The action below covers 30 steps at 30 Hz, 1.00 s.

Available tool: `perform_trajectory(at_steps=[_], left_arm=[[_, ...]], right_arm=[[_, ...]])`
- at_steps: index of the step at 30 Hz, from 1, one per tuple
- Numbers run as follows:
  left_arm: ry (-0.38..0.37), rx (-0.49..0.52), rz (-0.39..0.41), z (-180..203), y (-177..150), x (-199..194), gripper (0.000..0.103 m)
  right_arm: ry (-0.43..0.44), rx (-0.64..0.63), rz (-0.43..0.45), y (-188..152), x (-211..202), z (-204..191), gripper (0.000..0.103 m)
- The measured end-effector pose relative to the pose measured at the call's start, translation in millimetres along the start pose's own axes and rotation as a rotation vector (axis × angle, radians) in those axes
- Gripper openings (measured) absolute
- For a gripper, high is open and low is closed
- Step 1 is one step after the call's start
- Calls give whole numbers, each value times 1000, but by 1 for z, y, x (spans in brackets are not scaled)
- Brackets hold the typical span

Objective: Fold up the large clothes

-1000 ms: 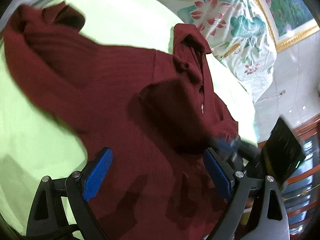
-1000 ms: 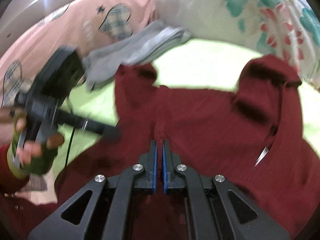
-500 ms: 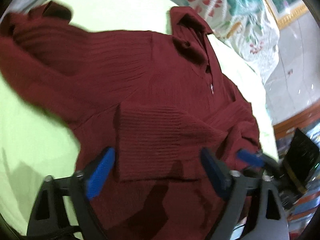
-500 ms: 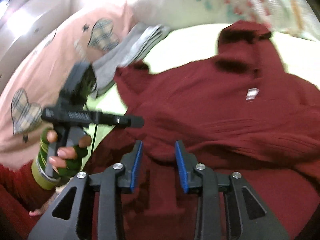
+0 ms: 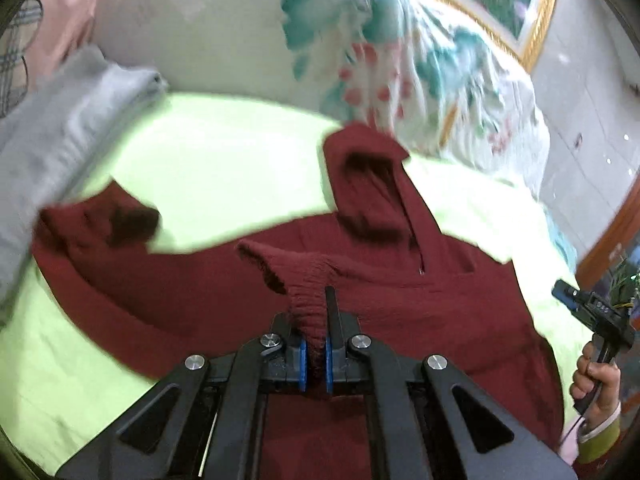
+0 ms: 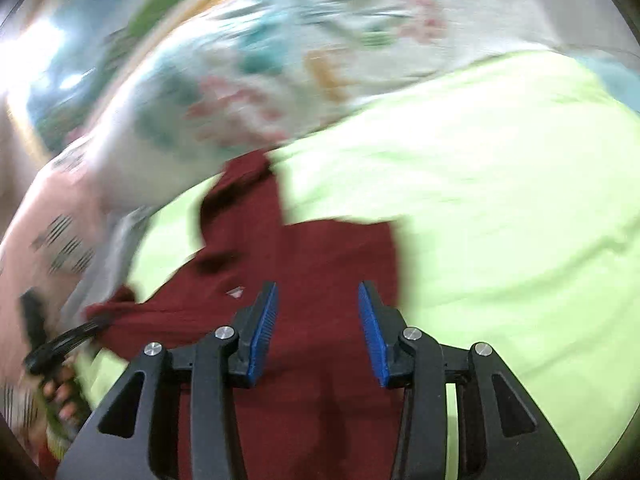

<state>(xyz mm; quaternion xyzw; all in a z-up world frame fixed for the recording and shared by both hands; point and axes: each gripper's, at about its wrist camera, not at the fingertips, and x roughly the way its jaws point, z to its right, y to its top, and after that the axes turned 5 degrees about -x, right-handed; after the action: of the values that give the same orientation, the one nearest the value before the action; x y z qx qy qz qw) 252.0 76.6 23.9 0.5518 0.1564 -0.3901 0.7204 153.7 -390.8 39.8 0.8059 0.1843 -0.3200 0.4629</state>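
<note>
A dark red knit sweater (image 5: 400,292) lies spread on the lime green sheet (image 5: 224,160), collar toward the pillows. My left gripper (image 5: 314,344) is shut on the ribbed cuff (image 5: 308,280) of one sleeve and holds it raised above the sweater's body. In the blurred right wrist view, my right gripper (image 6: 318,332) hovers over the sweater (image 6: 320,256); its jaws are opening and the blue pads press on nothing. The left gripper (image 6: 98,322) shows there at the left edge, pulling the cuff. The right gripper (image 5: 566,293) appears at the right edge of the left wrist view, in a hand (image 5: 596,376).
A folded grey garment (image 5: 60,128) lies at the back left of the sheet. A floral quilt (image 5: 400,60) is piled behind the sweater's collar, and pink bedding (image 6: 36,216) lies to the left. Bare green sheet (image 6: 500,208) stretches to the right of the sweater.
The left gripper closed on the sleeve cuff and lifted it. The right gripper let go of the sweater, opened, and swung quickly toward the right side of the bed.
</note>
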Motion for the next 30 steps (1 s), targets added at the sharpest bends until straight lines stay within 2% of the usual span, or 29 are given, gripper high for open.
perform_trajectory(at_steps=[4, 10, 11, 12, 13, 16, 18, 20, 22, 23, 24, 25, 27, 28, 29, 30], left_arm=[[10, -60, -85, -24, -8, 30, 4], [12, -108, -142, -33, -22, 52, 4], [13, -107, -146, -32, -22, 54, 4], [10, -106, -149, -31, -20, 54, 4], [-1, -105, -148, -27, -18, 51, 4], [-50, -94, -146, -18, -10, 46, 5], [-48, -66, -160, -9, -10, 52, 5], [-8, -36, -177, -3, -13, 64, 5], [5, -41, -211, -5, -17, 75, 5], [10, -47, -219, -8, -19, 78, 5], [11, -52, -222, -10, -20, 78, 5], [5, -61, -225, -14, -22, 77, 5], [-8, -84, -232, -20, -22, 78, 5], [-7, -92, -237, -21, -22, 80, 6], [-1, -95, -241, -22, -22, 80, 6], [7, -96, -242, -23, -22, 80, 6]], right_arm=[[-58, 23, -110, 13, 32, 22, 46], [-11, -4, -275, 7, 93, 19, 51], [4, -7, -281, 5, 97, 15, 48], [25, -11, -282, 3, 98, 11, 13], [35, -4, -279, 7, 96, 13, 7], [11, 16, -211, 19, 79, 21, 6], [-8, 36, -208, 22, 77, 32, 6], [-21, 56, -242, 17, 85, 39, 7], [-86, 39, -258, 13, 87, 37, 15], [-153, 23, -231, 14, 77, 34, 16], [-184, 10, -193, 14, 66, 30, 16], [-182, -5, -136, 14, 51, 21, 16], [-96, -50, -107, 9, 41, 2, 22], [-46, -98, -138, 3, 44, -11, 32], [-29, -135, -181, -5, 51, -20, 37], [-45, -150, -217, -11, 58, -23, 41]])
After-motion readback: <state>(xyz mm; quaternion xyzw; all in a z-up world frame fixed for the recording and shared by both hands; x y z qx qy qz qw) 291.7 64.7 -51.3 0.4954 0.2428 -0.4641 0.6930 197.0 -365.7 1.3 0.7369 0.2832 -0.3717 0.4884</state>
